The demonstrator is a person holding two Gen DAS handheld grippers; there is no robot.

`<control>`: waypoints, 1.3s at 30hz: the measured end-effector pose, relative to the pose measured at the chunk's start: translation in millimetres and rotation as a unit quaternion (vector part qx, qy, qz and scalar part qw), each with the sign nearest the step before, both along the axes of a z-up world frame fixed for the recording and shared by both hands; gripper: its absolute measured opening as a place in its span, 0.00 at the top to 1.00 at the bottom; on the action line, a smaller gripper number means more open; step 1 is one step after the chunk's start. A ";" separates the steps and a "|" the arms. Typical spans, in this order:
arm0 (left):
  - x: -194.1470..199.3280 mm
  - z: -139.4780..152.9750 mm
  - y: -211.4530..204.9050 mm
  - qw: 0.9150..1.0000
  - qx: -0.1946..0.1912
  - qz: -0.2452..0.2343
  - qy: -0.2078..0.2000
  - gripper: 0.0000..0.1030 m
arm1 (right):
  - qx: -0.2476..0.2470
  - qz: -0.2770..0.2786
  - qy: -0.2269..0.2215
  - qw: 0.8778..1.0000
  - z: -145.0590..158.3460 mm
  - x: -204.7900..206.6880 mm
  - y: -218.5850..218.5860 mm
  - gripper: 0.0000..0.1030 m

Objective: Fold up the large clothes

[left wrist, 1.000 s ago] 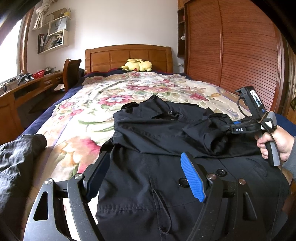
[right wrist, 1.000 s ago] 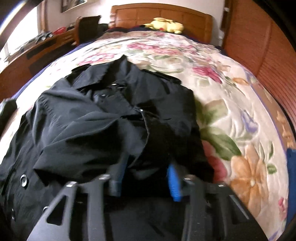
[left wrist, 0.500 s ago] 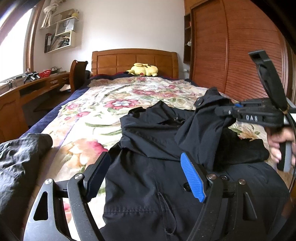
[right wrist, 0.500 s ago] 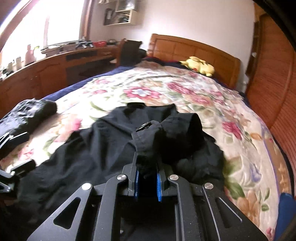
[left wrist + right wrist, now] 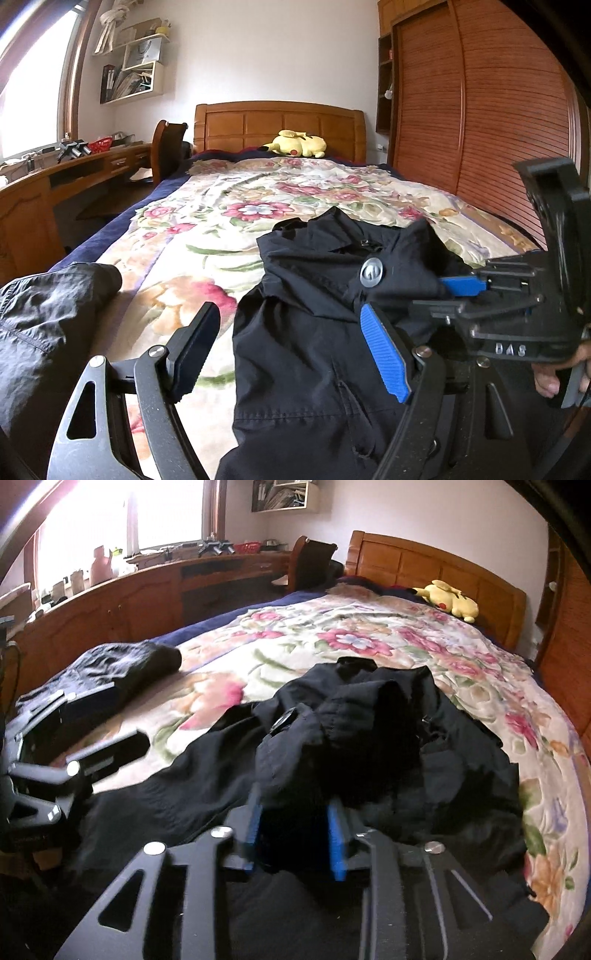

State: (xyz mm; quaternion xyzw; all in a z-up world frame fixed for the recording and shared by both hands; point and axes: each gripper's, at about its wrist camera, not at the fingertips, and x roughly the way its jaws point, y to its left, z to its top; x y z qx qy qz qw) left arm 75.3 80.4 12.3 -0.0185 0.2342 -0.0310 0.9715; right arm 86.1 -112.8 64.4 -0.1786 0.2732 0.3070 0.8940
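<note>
Left wrist view: the right gripper (image 5: pixel 461 286), which half a second ago held the sleeve high above the black coat (image 5: pixel 306 332), now sits lower, just over the coat's chest, its blue pads parting with a bunched fold of sleeve between them. A grey button (image 5: pixel 371 272) now faces the camera. The left gripper (image 5: pixel 291 347) stands wide and grips nothing, as before, one finger over the floral quilt (image 5: pixel 236 221), the other over the coat. Part of a hand (image 5: pixel 557 373) is cut off at the frame edge.

Right wrist view: blurred. The jaws, clenched on cloth before, are spreading; matte, creased sleeve fabric lies heaped between the ribbed pads (image 5: pixel 336 840). The coat lies flat across the quilt's near end.
</note>
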 end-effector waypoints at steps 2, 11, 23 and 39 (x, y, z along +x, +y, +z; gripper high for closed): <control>-2.3 0.3 2.5 1.000 0.001 0.002 0.000 0.23 | -0.001 0.000 0.001 1.000 -0.1 -4.5 -1.3 0.59; -11.0 1.1 8.9 1.000 0.010 0.009 -0.001 0.23 | 0.025 0.010 0.002 1.000 12.6 -31.2 -16.0 0.45; -22.8 -0.8 0.3 1.000 0.026 0.006 0.004 0.23 | 0.022 -0.037 -0.022 0.999 11.9 -60.1 -60.0 0.42; -31.3 -23.2 -3.5 0.998 0.008 -0.036 0.045 0.37 | -0.016 -0.185 -0.008 0.983 -40.6 -27.0 -134.0 0.42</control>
